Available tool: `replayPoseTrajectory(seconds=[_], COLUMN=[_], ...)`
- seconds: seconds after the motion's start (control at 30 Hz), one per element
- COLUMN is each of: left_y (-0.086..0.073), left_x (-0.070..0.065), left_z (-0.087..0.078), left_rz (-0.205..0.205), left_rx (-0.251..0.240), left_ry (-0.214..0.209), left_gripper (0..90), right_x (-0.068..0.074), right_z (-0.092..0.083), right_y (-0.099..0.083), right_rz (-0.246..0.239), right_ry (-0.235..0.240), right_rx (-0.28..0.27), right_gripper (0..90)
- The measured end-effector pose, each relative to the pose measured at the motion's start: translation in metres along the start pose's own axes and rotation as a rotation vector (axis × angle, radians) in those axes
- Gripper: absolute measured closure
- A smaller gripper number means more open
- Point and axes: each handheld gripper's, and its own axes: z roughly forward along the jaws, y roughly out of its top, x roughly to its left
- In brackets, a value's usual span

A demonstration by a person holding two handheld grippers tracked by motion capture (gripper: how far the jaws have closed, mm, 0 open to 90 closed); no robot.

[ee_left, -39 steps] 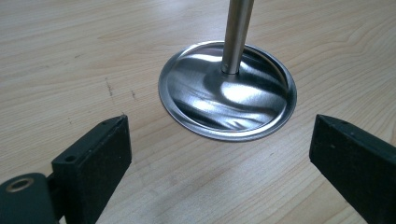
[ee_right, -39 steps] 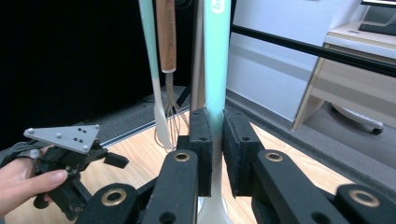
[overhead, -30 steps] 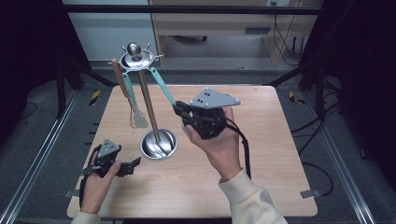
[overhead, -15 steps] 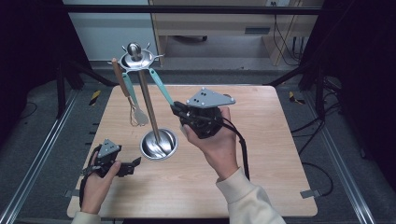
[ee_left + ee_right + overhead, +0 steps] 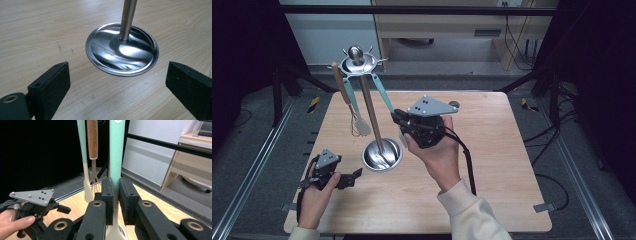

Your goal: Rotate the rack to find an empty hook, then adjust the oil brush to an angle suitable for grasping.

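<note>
A steel utensil stand (image 5: 382, 155) rises from the table, its pole (image 5: 371, 112) ending in a hooked crown (image 5: 357, 61). From it hang a wooden-handled whisk (image 5: 360, 126) and two teal-handled utensils. My right gripper (image 5: 398, 120) is shut on the right one's teal handle (image 5: 383, 94), which slants out from the crown. In the right gripper view the pads (image 5: 107, 195) clamp that handle (image 5: 116, 152). The left gripper (image 5: 354, 176) rests at the table's front left. Its jaws stand wide open toward the stand's base (image 5: 122, 50), nothing between them.
The wooden table (image 5: 492, 165) has bare room right of the stand and along the front. Metal rails (image 5: 257, 165) run beside it on the floor. A desk (image 5: 452, 30) stands beyond the far edge. The right gripper's cable (image 5: 469, 167) trails along the forearm.
The right gripper has crept slightly left with the teal handle still clamped. The left gripper has stayed where it was.
</note>
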Motion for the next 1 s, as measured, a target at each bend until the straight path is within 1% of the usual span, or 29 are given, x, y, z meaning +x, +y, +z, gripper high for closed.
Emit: replayPoseTrajectory(seconds=[0.23,0.7,0.73,0.8,1.0], left_y=[0.0,-0.001,-0.001,0.0,0.0], left_x=[0.0,0.001,0.001,0.001,0.002], left_z=[0.0,0.0,0.0,0.0,-0.001], left_rz=[-0.002,-0.007,-0.008,-0.009,-0.008], left_rx=[0.0,0.0,-0.002,-0.006,-0.007], left_ry=[0.0,-0.001,-0.001,0.001,0.004], left_gripper=[5.4,5.4,5.4,5.4,5.4], right_x=[0.0,-0.001,-0.001,-0.001,-0.001], right_z=[0.005,0.014,0.014,0.015,0.014], right_y=[-0.003,-0.006,-0.006,-0.006,-0.006], right_rz=[0.003,0.012,0.012,0.011,0.007], right_ry=[0.001,0.017,0.017,0.021,0.023], right_rx=[-0.019,-0.033,-0.034,-0.033,-0.026], right_gripper=[82.5,82.2,81.9,77.7,77.3])
